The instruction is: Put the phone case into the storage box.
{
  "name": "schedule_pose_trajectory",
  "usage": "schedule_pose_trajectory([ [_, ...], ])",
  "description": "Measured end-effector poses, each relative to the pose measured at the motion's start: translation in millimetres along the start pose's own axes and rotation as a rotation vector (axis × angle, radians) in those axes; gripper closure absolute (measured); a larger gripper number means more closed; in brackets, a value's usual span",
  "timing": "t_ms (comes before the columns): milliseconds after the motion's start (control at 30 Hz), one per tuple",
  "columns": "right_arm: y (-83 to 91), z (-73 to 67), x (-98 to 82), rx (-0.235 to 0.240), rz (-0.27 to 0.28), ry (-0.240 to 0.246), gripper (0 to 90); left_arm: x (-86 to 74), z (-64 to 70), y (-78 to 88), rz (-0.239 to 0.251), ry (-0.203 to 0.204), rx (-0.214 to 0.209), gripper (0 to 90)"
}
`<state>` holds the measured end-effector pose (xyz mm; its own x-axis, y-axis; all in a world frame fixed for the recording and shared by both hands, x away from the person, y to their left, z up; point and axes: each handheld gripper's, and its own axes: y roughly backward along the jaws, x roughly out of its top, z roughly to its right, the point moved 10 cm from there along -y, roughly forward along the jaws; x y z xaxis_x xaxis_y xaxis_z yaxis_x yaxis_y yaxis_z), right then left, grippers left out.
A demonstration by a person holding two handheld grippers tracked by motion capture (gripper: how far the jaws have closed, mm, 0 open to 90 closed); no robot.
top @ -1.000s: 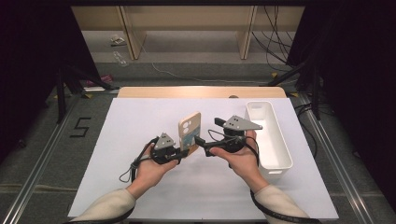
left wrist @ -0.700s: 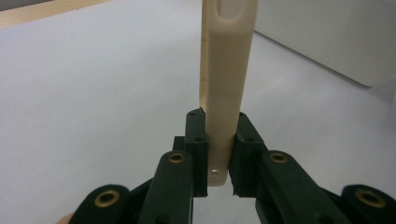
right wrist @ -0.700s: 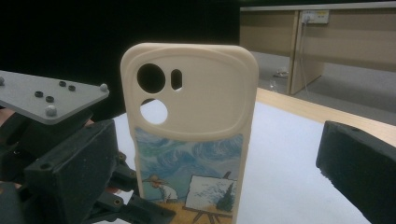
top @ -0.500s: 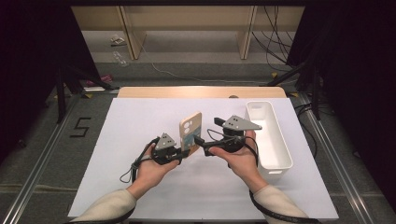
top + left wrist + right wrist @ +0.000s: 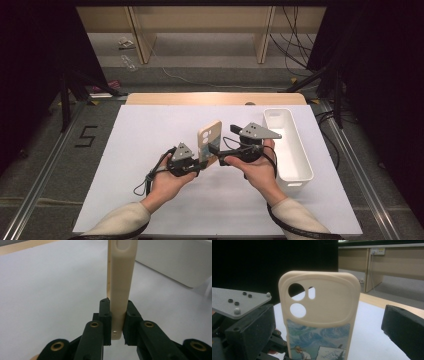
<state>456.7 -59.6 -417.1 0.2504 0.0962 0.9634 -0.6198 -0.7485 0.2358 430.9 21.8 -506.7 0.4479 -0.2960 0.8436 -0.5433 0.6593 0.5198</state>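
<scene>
A cream phone case [image 5: 209, 142] with a painted picture on its lower back stands upright above the white table cover [image 5: 145, 130]. My left gripper [image 5: 200, 162] is shut on the case's bottom end. In the left gripper view both black pads clamp the thin edge of the case [image 5: 122, 277] at my left gripper [image 5: 117, 312]. My right gripper [image 5: 222, 142] is just right of the case with its jaws open. In the right gripper view the case's back [image 5: 319, 305], with its camera holes, is close in front, and one of my black fingers [image 5: 403, 325] stands off to its right without touching it.
A long white bin [image 5: 295, 150] lies at the right of the table, close to my right hand. The table's wooden far edge [image 5: 215, 98] runs behind. Cables trail from both grippers, and dark floor and shelving lie beyond the table.
</scene>
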Motion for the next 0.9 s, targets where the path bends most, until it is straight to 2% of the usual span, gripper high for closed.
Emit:
schedule_pose_trajectory([
  [900,-0.8,0.2,0.1,-0.012,0.0,0.001,0.2,-0.5,6.1,-3.8,-0.007,-0.005,-0.011,79.3],
])
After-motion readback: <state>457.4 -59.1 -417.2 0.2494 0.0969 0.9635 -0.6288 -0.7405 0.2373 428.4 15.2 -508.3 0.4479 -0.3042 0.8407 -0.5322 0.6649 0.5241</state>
